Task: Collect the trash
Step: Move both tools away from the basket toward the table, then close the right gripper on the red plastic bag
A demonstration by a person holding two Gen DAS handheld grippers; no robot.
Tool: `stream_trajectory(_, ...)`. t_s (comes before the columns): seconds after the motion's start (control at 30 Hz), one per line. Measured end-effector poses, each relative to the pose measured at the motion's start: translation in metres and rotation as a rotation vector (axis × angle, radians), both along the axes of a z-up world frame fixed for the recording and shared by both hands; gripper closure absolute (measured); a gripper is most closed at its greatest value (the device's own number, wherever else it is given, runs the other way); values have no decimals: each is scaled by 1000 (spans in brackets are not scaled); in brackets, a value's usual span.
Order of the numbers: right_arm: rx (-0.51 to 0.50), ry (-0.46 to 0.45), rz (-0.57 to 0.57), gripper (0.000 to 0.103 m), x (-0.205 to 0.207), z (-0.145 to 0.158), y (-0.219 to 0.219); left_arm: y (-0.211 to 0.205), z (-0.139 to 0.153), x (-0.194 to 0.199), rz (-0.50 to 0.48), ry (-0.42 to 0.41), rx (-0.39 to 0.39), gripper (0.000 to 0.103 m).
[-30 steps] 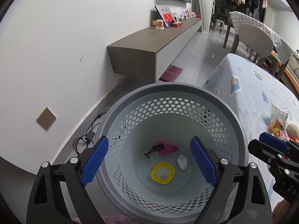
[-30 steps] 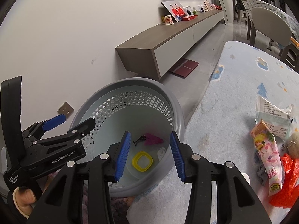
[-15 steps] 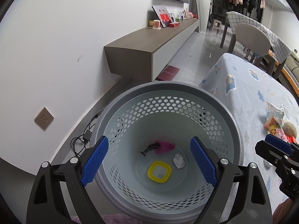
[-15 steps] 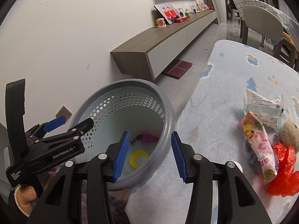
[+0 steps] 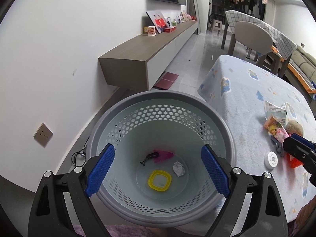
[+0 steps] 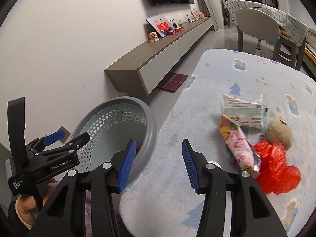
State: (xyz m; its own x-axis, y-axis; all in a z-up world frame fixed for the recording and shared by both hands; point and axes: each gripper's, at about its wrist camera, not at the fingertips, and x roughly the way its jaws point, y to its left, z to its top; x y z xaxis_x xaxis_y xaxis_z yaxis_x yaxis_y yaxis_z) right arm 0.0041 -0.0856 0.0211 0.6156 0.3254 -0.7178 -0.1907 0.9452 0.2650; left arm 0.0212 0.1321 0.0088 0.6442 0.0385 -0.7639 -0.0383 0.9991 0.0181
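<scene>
A grey perforated basket (image 5: 223, 136) stands on the floor beside the table. It holds a yellow square ring (image 5: 159, 180), a pink piece (image 5: 164, 156), a black bit (image 5: 148, 159) and a white paper wad (image 5: 178, 168). My left gripper (image 5: 157, 148) hangs wide open above the basket with nothing between its pads. My right gripper (image 6: 159, 142) is partly open and empty, over the basket rim (image 6: 152, 130) and the table edge. On the blue cloth to its right lie a pink snack wrapper (image 6: 239, 144), a white packet (image 6: 244, 112), a red plastic bag (image 6: 276, 165) and a beige plush ball (image 6: 280, 132).
A blue fleece cloth (image 6: 237, 75) covers the table. A white round cap (image 5: 272, 160) sits near the wrappers. A low wall cabinet (image 5: 142, 59) runs along the wall, with a red mat (image 5: 166, 79) under it. Cables (image 5: 79, 155) lie by the basket; a chair (image 5: 252, 37) stands behind.
My right gripper has swung right, from over the basket's inside to its rim and the table edge, with its jaws a little wider. My left gripper has drifted slightly and stayed open.
</scene>
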Motion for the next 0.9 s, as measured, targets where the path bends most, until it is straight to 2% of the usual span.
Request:
stream_trajectory(0.7,-16,38,-208,56,-59,-10,-118,-103,-5,-10,-198,41,-25,15)
stream_trajectory(0.9,-12,54,-251,56,-56,-13,-148,-131,-11,-7,-239,59,-28,15)
